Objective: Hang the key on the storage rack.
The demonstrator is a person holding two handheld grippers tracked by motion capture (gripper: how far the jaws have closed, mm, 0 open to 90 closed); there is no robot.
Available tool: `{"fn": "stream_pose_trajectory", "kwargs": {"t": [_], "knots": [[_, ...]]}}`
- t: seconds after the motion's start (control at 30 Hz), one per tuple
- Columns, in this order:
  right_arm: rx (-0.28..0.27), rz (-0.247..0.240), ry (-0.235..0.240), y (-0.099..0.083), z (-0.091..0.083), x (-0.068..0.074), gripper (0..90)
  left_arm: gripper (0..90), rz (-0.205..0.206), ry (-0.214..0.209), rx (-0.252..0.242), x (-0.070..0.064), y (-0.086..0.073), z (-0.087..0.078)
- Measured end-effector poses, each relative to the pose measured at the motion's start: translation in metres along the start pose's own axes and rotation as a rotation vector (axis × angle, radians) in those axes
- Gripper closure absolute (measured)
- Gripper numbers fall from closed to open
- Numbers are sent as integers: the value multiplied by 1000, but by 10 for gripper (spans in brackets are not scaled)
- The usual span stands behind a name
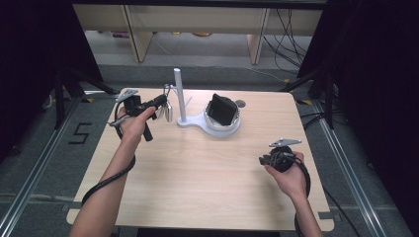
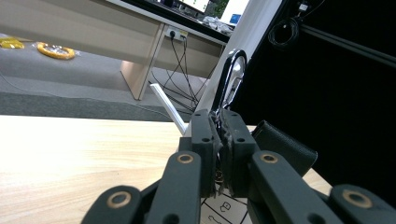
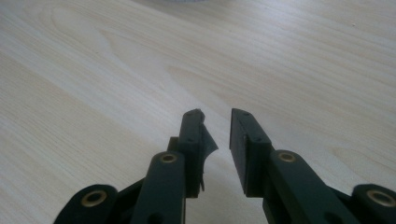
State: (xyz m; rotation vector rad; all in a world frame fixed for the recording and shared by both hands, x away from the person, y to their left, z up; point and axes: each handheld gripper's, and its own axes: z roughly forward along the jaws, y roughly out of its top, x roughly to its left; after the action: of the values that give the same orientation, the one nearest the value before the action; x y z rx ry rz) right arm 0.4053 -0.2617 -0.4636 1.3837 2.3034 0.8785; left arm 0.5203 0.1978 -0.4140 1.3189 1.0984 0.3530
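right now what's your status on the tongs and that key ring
Left tongs shut on carabiner key ring beside white stand post. Right tongs open, nothing held, over bare table. Nothing in the way.

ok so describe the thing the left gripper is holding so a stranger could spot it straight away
Start at the white stand at the far middle of the wooden table, with its upright post. Just left of the post, the left gripper is shut on a metal carabiner with keys hanging below. Unlike the black case in the stand's round dish, it is small, shiny and looped.
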Motion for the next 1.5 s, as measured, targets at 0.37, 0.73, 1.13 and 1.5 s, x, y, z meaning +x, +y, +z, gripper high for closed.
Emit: {"fn": "stream_pose_trajectory", "kwargs": {"t": [0.37,0.73,1.13,1.5], "knots": [[-1,0,0,0,0,0,754,847,-32,-10,3,2,-1,3],[3,7,-7,-1,0,0,755,847,-71,-23,8,4,0,5],[0,1,-5,-1,1,0,755,846,-115,-37,14,6,3,8],[2,9,-6,-2,0,0,755,843,-152,-36,26,8,2,11]]}}
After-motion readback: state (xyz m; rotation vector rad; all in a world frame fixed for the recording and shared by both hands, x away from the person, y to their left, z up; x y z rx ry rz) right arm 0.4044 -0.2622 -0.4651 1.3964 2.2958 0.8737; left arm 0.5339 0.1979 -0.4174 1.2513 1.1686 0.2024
